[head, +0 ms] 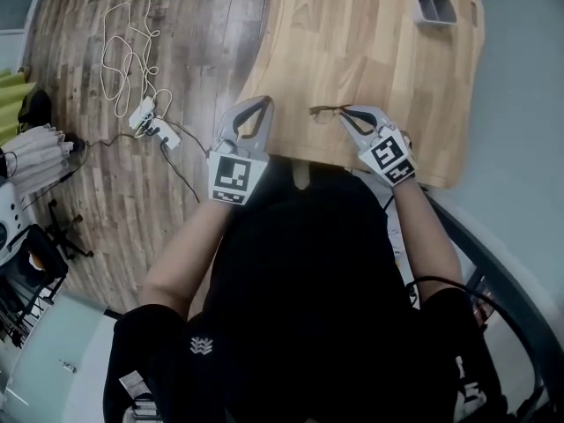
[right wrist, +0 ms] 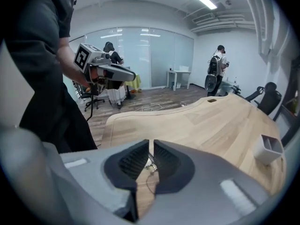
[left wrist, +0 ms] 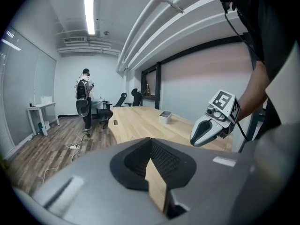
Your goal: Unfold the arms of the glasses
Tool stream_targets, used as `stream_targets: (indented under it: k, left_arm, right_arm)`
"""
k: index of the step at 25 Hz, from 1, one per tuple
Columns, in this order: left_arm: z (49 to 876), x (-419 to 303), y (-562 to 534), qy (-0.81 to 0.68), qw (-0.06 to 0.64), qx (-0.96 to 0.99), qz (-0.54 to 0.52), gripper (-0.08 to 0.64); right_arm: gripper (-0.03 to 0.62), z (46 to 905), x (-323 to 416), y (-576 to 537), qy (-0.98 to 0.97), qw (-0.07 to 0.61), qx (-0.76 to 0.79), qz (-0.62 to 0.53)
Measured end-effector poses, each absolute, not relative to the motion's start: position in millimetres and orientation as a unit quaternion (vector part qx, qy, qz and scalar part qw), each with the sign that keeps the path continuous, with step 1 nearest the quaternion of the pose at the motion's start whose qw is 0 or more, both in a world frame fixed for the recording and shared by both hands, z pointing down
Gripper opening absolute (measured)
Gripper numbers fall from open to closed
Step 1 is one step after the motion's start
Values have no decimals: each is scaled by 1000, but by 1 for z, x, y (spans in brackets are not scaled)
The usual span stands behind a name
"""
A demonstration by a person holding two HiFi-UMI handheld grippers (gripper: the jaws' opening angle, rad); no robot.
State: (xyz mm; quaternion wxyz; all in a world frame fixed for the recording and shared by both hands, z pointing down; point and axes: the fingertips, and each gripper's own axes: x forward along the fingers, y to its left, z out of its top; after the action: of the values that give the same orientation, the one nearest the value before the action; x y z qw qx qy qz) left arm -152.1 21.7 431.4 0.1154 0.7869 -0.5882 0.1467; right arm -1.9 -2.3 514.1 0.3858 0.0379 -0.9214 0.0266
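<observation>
Down near the front edge of the wooden bench (head: 370,51) lie the glasses (head: 328,110), thin and wire-framed; at this size the head view does not show how their arms sit. From the head view the right gripper (head: 345,115) comes in from about 4 o'clock of the glasses, pointing down at the bench, with its tip at their right end. In the right gripper view its jaws stand closed to a thin slit, and a small metal part of the glasses (right wrist: 150,165) shows through that slit with a fine wire curving below it on the wood. Whether the pads touch it cannot be told. The left gripper (head: 260,104) is at roughly 9 o'clock of the glasses, well apart from them, over the bench's left edge. Its jaws are together with nothing between them, only bare wood showing past them in the left gripper view. A small white rectangular container (head: 436,9) stands far off at about 1 o'clock. A white cable (head: 123,51) loops on the plank floor at 10 o'clock.
</observation>
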Motion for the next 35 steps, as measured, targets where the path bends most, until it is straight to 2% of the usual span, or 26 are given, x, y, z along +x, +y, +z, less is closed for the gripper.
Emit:
stream_targets:
  k: [6,15,23,26,33,35]
  left_arm:
    - [449,-149,20,-600,147,772,147,5]
    - [472,-137,19,-605,175,762,151,5]
    - [481,-144,25,-620,188,746,156,5]
    - [483,-144,26,-624,194,741,156,5]
    - [494,-129,21,-593,217,759,157,5]
    - [500,-114,19,-562,231,780,148,40]
  right_arm:
    - [83,548,-11,-1,-901,431,-49,0]
    - [83,584,-21,2,-869,468,-149,-60]
    - [48,599,-22,2,-856,479,-181,-67]
    - [14,596,-23,2,-859,474,-184,-64]
    - [12,575,-25,-4,-888,429,-154,-51]
    - [12,567,-24,-6,-901,409,-138,-39]
